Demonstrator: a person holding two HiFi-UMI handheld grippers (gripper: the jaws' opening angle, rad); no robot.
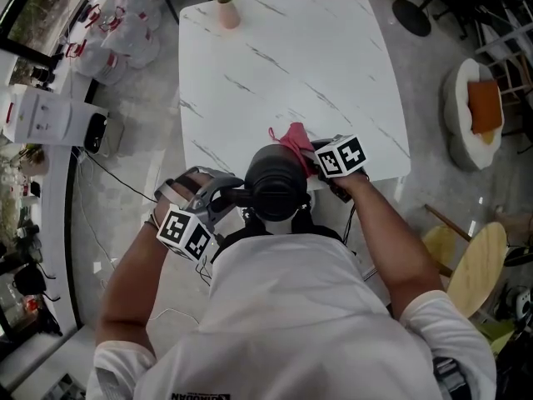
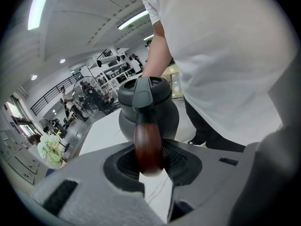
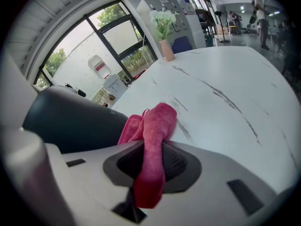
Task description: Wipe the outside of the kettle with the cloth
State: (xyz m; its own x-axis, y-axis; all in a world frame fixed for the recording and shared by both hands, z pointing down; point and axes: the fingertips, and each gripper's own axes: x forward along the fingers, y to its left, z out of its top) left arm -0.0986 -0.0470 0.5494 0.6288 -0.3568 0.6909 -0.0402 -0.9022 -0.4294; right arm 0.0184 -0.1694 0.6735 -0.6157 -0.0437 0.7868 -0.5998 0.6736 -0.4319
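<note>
**Round your tools: a marble table and the room's furniture.**
The white, grey-veined table (image 1: 316, 73) stretches ahead of your right gripper (image 1: 321, 152), and far ahead of it, at the table's far left corner, stands a pink vase (image 1: 227, 13) of pale flowers. Well left of your left gripper (image 1: 223, 197) sits a white boxy appliance (image 1: 50, 119), with a black cable (image 1: 112, 176) on the floor between the two. Farther ahead on that side is a cluster of clear water jugs (image 1: 125, 32). Well right of your right gripper you have a round white seat (image 1: 456, 90) with an orange cushion (image 1: 485, 107) and, nearer you, a round wooden stool (image 1: 479, 265).
</note>
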